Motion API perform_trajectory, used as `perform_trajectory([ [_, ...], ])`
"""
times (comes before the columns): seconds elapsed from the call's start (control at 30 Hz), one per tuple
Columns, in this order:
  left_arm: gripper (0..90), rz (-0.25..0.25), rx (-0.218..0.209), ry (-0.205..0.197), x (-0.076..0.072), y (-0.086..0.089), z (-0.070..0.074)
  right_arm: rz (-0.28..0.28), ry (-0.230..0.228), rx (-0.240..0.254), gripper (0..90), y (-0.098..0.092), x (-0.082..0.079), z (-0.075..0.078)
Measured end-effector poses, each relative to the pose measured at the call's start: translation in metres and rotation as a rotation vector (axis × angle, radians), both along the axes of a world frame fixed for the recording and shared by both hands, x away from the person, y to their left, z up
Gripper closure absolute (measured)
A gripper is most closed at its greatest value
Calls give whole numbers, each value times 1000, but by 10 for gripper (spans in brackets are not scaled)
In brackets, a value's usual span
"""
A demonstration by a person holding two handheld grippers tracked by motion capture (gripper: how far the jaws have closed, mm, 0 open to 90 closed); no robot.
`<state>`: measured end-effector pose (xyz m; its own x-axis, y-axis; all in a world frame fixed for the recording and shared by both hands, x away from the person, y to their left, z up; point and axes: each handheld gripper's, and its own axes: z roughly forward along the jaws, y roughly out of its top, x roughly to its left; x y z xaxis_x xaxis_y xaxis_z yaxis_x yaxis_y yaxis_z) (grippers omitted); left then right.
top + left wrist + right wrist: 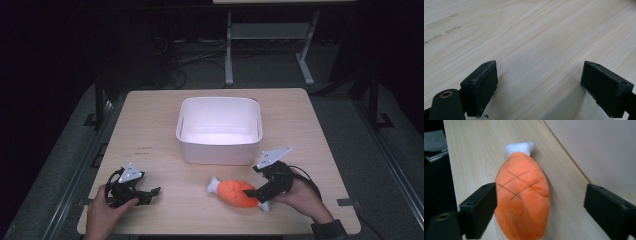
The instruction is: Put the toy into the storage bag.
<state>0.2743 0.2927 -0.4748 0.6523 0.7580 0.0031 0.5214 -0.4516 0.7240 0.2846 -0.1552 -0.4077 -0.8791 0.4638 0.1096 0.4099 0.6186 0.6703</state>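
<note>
1. Black jaws of the right gripper (258, 193) stand wide apart around an orange plush drumstick (235, 192); in the right gripper view the toy (524, 202) lies between them, its flank against or just beside one jaw and a clear gap to the other. Released, not clamped.
2. Right hand (300, 197) holds that gripper at the near right of the table; a grey three-cornered plate tops it and a cable trails off toward the near edge.
3. Plush drumstick: orange body with thin dark cross-hatch lines stitched on top, white bone-like end pointing away from the right gripper, toward the left hand's side. It lies flat on the table, near the front wall of the bin but apart from it.
4. Left gripper (150, 192) rests low at the near left of the table, held by the left hand (102, 210). In the left gripper view its jaws are spread with bare wood between them; released, grasping nothing (539, 82).
5. White plastic bin (219, 150) sits at mid-table, beyond both grippers; its interior looks bare as far as visible.
6. Table (150, 115): pale wood-grain top, faint marks on the left part of it.
7. Beyond the table: dark floor, cables, and a light metal stand (230, 50).
</note>
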Motion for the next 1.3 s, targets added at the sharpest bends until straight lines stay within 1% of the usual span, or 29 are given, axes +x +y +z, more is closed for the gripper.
perform_trajectory([
  [0.03, 132, 0, -1, -2, 0, 0, 0, 7, 0, -11, 19, 4, -2, -1],
  [0.1, 132, 0, 0, 0, 0, 0, 0, 19, 2, -16, 4, 6, -3, -1],
  [0.17, 132, 0, -1, -2, 0, 0, 0, 26, 8, -21, 0, 10, -3, -2],
  [0.2, 132, 0, -1, -2, 0, 0, 0, 38, 5, -24, 0, 11, -3, -3],
  [0.27, 132, 0, -1, -1, 0, 0, 0, 40, 6, -32, 0, 14, -4, -4],
  [0.33, 132, 0, 0, 1, 0, 0, 0, 55, -1, -40, 0, 17, -3, -6],
  [0.4, 132, -1, 0, 0, 0, 0, 0, 56, 3, -43, 0, 18, -4, -7],
  [0.47, 132, 0, 0, 0, 0, 0, 0, 72, 1, -56, 0, 23, -4, -11],
  [0.6, 132, -1, 0, -1, 0, 0, 0, 87, 13, -75, 0, 29, -4, -16],
  [0.73, 132, -2, 1, -1, 0, 0, 0, 94, 21, -105, 0, 35, -2, -25],
  [0.83, 132, -2, 2, -1, 0, 0, 0, 95, 29, -116, 0, 38, -2, -30],
  [0.87, 132, -2, 2, -1, 0, 0, 0, 104, 27, -124, 0, 39, -1, -32],
  [1.0, 132, -2, 3, -2, 0, 0, 0, 111, 27, -146, 0, 43, -1, -37],
  [1.1, 132, -2, 3, -2, 0, 0, 0, 118, 34, -153, 0, 47, -2, -40],
  [1.3, 132, -2, 3, -1, 0, 0, 0, 132, 34, -168, 0, 52, -1, -45],
])
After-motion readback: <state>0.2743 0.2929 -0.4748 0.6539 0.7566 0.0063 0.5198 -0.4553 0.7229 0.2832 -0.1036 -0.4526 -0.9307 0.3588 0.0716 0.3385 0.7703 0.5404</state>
